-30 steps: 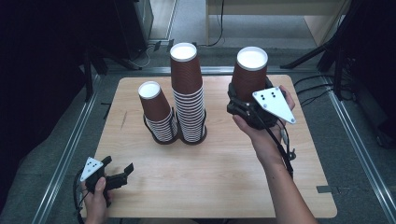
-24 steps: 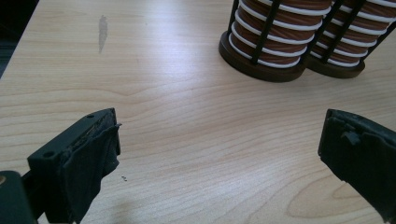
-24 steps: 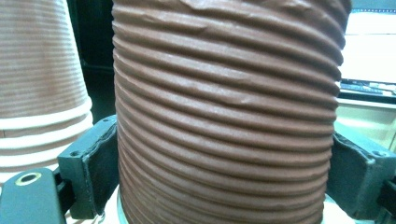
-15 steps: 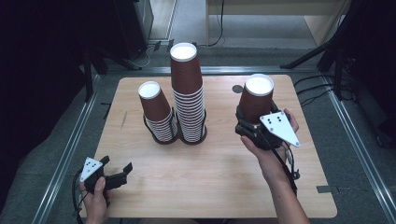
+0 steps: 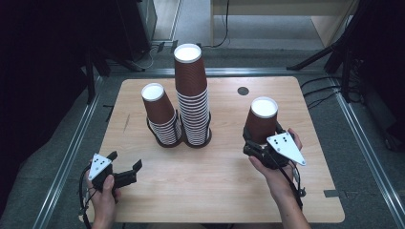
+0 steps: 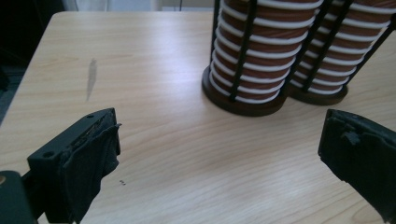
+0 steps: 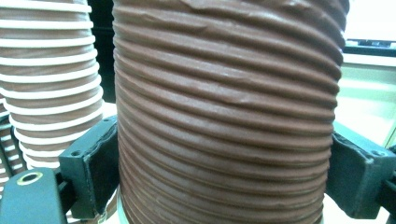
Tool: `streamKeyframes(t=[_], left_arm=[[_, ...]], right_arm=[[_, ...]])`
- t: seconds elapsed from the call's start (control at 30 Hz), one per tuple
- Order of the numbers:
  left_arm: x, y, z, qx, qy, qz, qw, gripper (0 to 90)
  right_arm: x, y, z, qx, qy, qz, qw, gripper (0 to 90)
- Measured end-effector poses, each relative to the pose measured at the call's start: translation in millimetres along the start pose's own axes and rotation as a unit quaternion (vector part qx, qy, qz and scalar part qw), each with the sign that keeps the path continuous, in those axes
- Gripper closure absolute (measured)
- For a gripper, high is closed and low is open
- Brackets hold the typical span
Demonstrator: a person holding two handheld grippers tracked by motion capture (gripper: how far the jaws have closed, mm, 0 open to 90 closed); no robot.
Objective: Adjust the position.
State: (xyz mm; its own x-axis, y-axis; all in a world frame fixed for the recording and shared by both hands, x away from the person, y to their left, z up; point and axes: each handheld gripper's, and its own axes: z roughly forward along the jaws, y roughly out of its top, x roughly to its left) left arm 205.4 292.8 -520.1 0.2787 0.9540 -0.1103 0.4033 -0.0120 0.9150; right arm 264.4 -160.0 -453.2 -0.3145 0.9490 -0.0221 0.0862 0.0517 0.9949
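- Right gripper (image 5: 258, 143), at the right side of the wooden table (image 5: 219, 191), clamped on a single brown ribbed paper cup (image 5: 261, 121), upside down, white base facing up.
- In the right gripper view, both black jaws pressed against the cup's ribbed wall, one on each side; cup (image 7: 224, 112) upright between them.
- Whether the cup's rim touches the tabletop: cannot tell.
- Left gripper (image 5: 125, 172) low over the table's near-left corner, jaws spread wide, nothing between them; bare wood (image 6: 210, 158) showing through the gap in the left gripper view.
- Two stacks of upturned cups in black wire holders at mid-table: a short stack (image 5: 161, 117) on the left, a tall stack (image 5: 192, 95) touching it on the right.
- Held cup well apart from both stacks.
- Small dark round mark (image 5: 243, 90) on the table's far side.
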Motion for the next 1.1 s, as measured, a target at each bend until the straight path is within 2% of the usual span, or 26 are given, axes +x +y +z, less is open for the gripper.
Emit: streamKeyframes(t=[0.23, 0.3, 0.4, 0.53, 0.7, 0.9, 1.0, 1.1], left_arm=[[-18.8, 14.6, 9.3, -0.008, -0.012, 0.014, 0.9998, 0.0], [-26.0, 18.9, 13.5, -0.012, -0.016, 0.015, 0.9997, 0.0], [-39.5, 26.6, 21.6, -0.02, -0.025, 0.014, 0.9994, 0.0], [-59.7, 37.8, 30.5, -0.028, -0.036, 0.029, 0.9985, 0.0], [-82.0, 43.2, 39.4, -0.032, -0.065, 0.035, 0.9968, 0.0], [-93.1, 39.3, 41.5, -0.019, -0.088, 0.051, 0.9946, 0.0], [-95.0, 36.4, 38.8, -0.018, -0.095, 0.051, 0.994, 0.0], [-96.6, 34.9, 39.0, -0.017, -0.103, 0.045, 0.9935, 0.0]], right_arm=[[-2.0, -10.7, -2.9, 0.004, 0.003, -0.011, 0.9999, 11.1], [-3.4, -10.9, -3.6, 0.0, 0.007, -0.005, 1.0, 11.3], [-3.9, -12.5, -3.7, -0.002, 0.008, -0.007, 0.9999, 11.3], [-2.7, -16.3, -3.2, 0.0, 0.008, -0.015, 0.9998, 11.3], [-1.2, -20.6, -3.1, 0.005, 0.006, -0.033, 0.9994, 11.2], [1.5, -26.1, -4.4, 0.011, 0.01, -0.043, 0.999, 11.2], [3.2, -31.6, -3.5, 0.017, 0.012, -0.045, 0.9988, 11.2], [5.6, -38.9, -1.1, 0.016, 0.016, -0.037, 0.9991, 11.2]])
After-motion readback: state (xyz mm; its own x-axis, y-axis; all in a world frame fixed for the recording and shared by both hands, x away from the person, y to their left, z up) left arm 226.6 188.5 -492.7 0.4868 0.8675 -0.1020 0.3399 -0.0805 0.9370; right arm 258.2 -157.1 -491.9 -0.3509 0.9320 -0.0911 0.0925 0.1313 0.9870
